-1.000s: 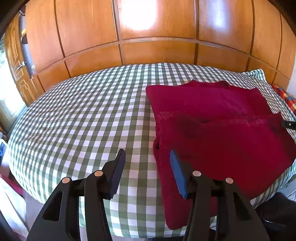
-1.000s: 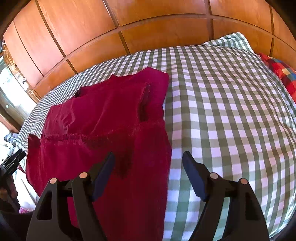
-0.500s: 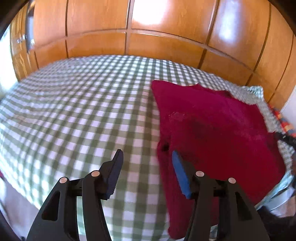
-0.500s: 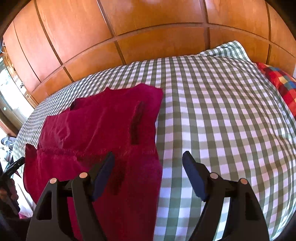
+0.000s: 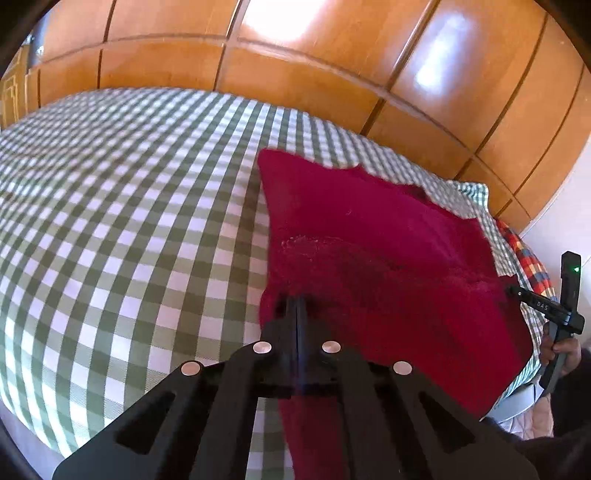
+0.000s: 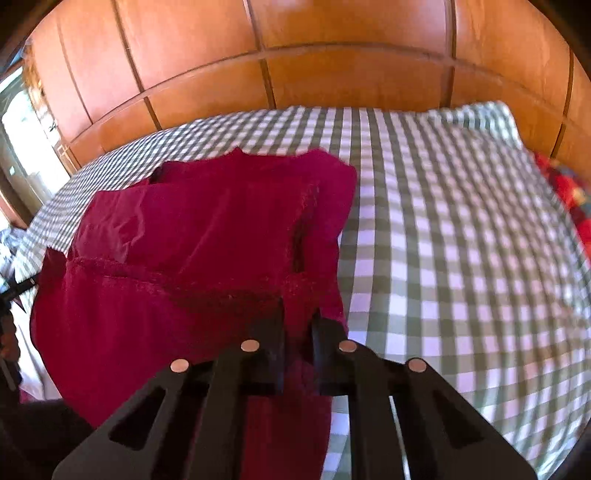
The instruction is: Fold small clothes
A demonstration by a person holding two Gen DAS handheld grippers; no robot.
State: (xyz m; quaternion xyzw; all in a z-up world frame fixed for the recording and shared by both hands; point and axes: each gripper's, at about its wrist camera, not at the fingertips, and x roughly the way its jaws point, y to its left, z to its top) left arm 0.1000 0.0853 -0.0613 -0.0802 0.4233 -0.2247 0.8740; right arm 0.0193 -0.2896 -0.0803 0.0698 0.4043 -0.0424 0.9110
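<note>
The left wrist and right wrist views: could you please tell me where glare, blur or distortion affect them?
Left wrist view: bright glare patches on the wooden panels, and fisheye bending bows the checked bedcover. Right wrist view: motion blur softens the checks and the multicoloured cloth at the right edge, and daylight washes out the far left edge. In both views the dark corners are vignetted.

I'm in a home bedroom: a bed under a green checked sheet (image 5: 122,229), with wooden wardrobe panels (image 6: 332,44) behind it
</note>
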